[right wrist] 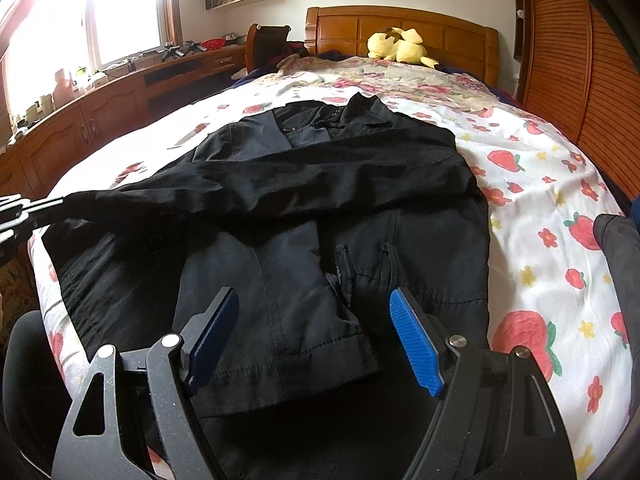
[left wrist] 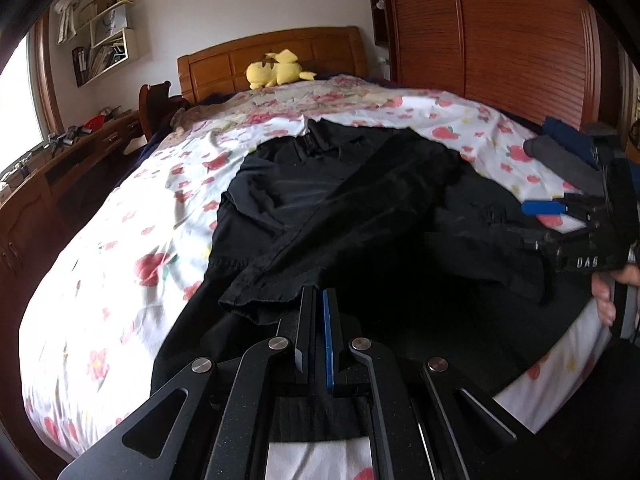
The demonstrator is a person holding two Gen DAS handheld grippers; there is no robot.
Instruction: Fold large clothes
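A large black coat [right wrist: 304,216] lies spread on the bed, collar toward the headboard; it also shows in the left wrist view [left wrist: 340,216]. One sleeve [right wrist: 256,188] is stretched across the body toward the left. My left gripper [left wrist: 318,296] is shut on that sleeve's cuff [left wrist: 264,300] and also appears at the left edge of the right wrist view [right wrist: 52,204]. My right gripper [right wrist: 314,304] is open and empty, held just above the coat's lower hem; it shows at the right of the left wrist view [left wrist: 548,216].
The bed has a white flowered sheet [right wrist: 532,216] and a wooden headboard [right wrist: 420,36] with a yellow plush toy [right wrist: 396,48]. A wooden wardrobe [right wrist: 580,80] stands on the right, a long wooden desk [right wrist: 100,116] on the left. Dark folded clothes [left wrist: 568,152] lie at the bed's right edge.
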